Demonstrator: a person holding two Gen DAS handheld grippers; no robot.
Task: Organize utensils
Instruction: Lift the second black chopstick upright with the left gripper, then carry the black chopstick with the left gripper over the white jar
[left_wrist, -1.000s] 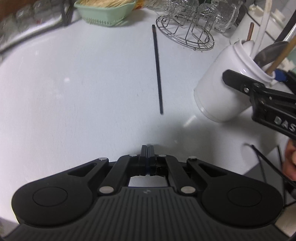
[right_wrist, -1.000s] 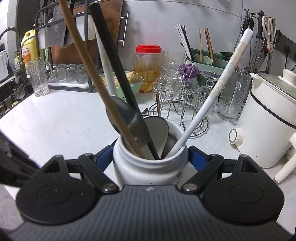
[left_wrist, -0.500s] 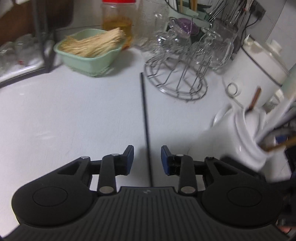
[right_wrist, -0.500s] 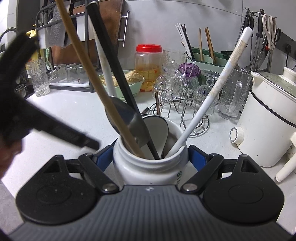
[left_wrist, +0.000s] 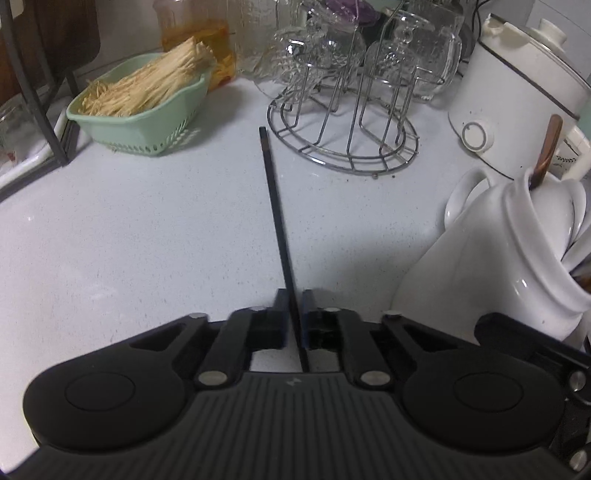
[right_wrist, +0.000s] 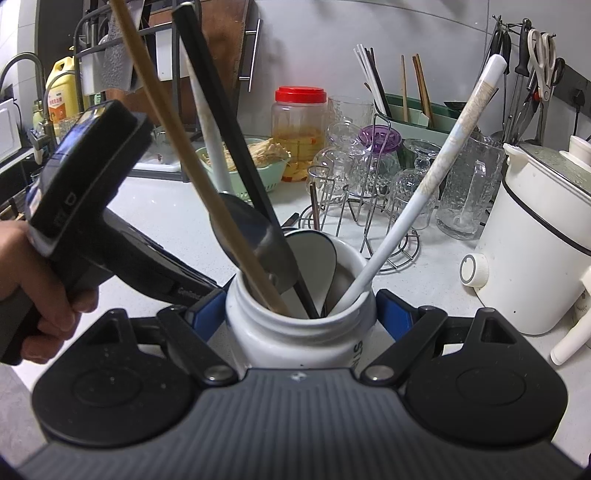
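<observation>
A thin black chopstick lies on the white counter, pointing away from me. My left gripper has its blue pads closed around the chopstick's near end. My right gripper is shut on a white ceramic utensil jar, which also shows in the left wrist view at the right. The jar holds a wooden stick, a black-handled metal spoon, a white spoon and a long white handle. The left gripper's body shows at the left of the right wrist view.
A wire rack of glasses stands behind the chopstick's far tip. A green basket of sticks is at the back left, a white cooker at the back right. A red-lidded jar and a dish rack stand by the wall.
My left gripper moved forward over the chopstick's near end, opened, then closed its pads on it. The right gripper and jar stayed still.
</observation>
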